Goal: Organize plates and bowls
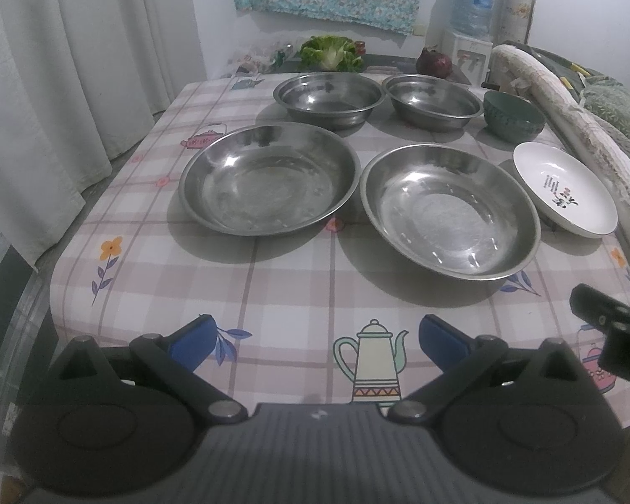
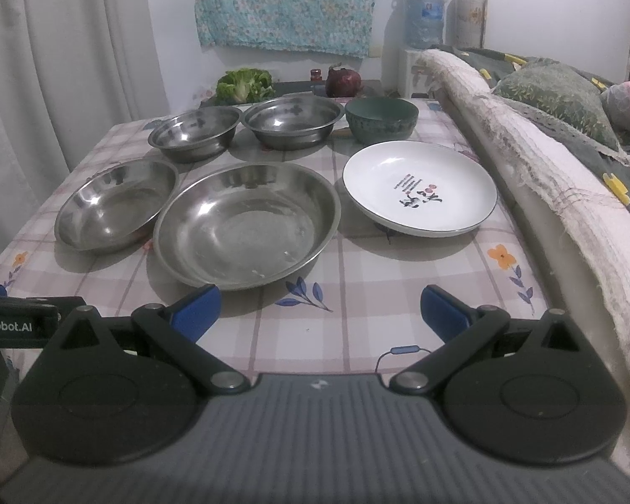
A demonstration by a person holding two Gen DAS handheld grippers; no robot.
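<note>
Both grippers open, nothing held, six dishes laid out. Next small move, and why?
Probably ease the right gripper forward to the near rim of the white plate. It sits right of the steel plates, nearest that gripper. Both grippers hang open short of the dishes, left gripper too, and nothing is stacked yet.

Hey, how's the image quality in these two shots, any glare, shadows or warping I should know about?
Left wrist view: dim, cool light; soft glare on the near right steel plate; dark vignette corners; the table edge bows from fisheye distortion. Right wrist view: the white plate is brightest, not blown out; the steel dishes cast soft shadows toward the camera; the background water bottle looks slightly soft.
</note>
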